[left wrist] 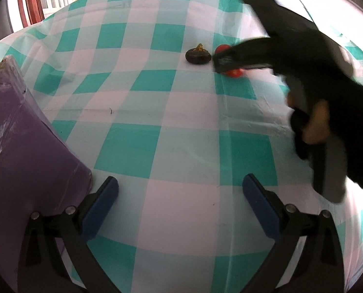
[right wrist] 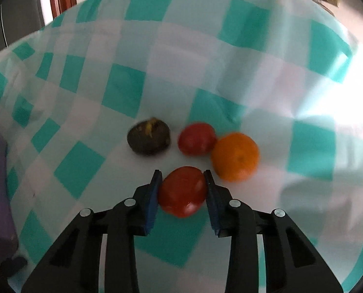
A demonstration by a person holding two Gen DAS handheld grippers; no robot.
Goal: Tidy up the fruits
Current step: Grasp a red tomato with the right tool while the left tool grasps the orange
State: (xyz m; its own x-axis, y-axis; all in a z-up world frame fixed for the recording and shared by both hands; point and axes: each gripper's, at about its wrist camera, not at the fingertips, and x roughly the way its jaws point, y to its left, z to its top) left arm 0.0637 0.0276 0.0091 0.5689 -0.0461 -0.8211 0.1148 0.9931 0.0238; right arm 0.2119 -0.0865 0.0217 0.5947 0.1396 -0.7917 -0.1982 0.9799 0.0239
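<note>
Blue pads (right wrist: 152, 204) on the right gripper (right wrist: 182, 190) sit nearest the right wrist camera, and they are clamped on the near red tomato (right wrist: 182, 191), one pad pressed to each flank of the fruit, which lies on the checked tablecloth (right wrist: 123, 90) of teal and white squares. Taking that gripped tomato as the mark: the orange (right wrist: 234, 156) lies just beyond it to the right, close to the right-hand pad; the second red tomato (right wrist: 196, 138) lies straight beyond it and touches the orange; the dark brown fruit (right wrist: 148, 138) with a yellowish stem tuft lies beyond it to the left, a little apart from the second tomato. From the left wrist camera the same cluster shows far across the cloth, the dark fruit left of the gripped tomato and the black right gripper reaching in over it from the right, with a hand (left wrist: 315, 124) wrapped round its handle. The left gripper (left wrist: 180, 202) hangs well short of the gripped tomato, its fingers spread wide apart with only bare cloth between them. A purple box (left wrist: 27, 156) wrapped in clear film stands just beside that gripper's left finger, far from the fruit
</note>
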